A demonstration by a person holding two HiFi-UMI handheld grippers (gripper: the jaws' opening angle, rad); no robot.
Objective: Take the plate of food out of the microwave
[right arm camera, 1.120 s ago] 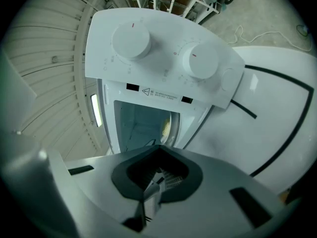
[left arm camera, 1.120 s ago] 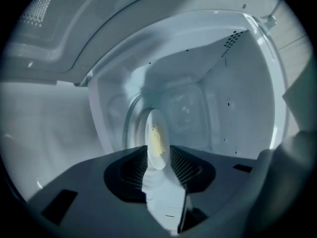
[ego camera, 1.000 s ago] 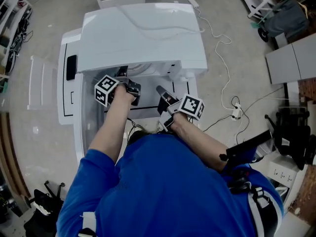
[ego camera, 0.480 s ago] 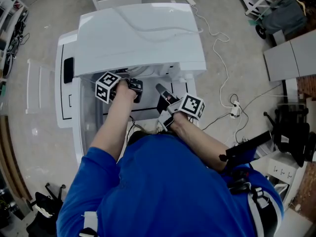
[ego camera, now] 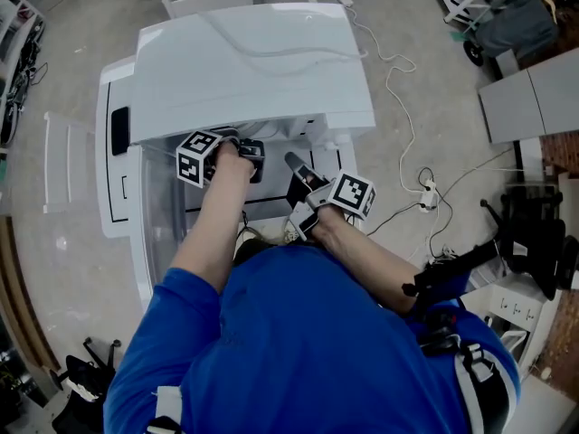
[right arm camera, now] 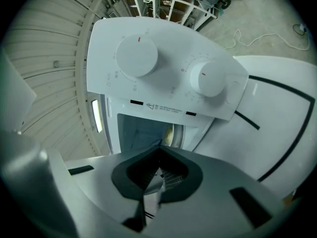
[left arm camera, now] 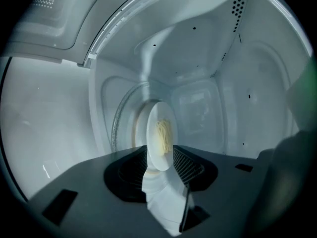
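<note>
Microwave (ego camera: 253,61): white, seen from above in the head view, with its top towards the camera.
Door (ego camera: 118,152): swung wide open at the microwave's left side.
Control panel (right arm camera: 163,78): on the microwave's front, beside the opening; it carries two round dials (right arm camera: 136,56) (the right gripper view looks straight at them).
Turntable (left arm camera: 124,123): a glass disc on the floor of the microwave's cavity, under the plate.
Left gripper (left arm camera: 159,155): reaches into the microwave's cavity. Its jaws stand wide apart and have just been opening. The near rim of the plate sits in the gap between them, and neither pad presses on it.
Right gripper (right arm camera: 159,148): outside the microwave, just in front of the control panel. Its jaws are drawn together with nothing between them.
Plate (left arm camera: 159,133): white, inside the microwave on the turntable.
Noodles (left arm camera: 163,133): a pale yellow heap in the middle of the plate.
</note>
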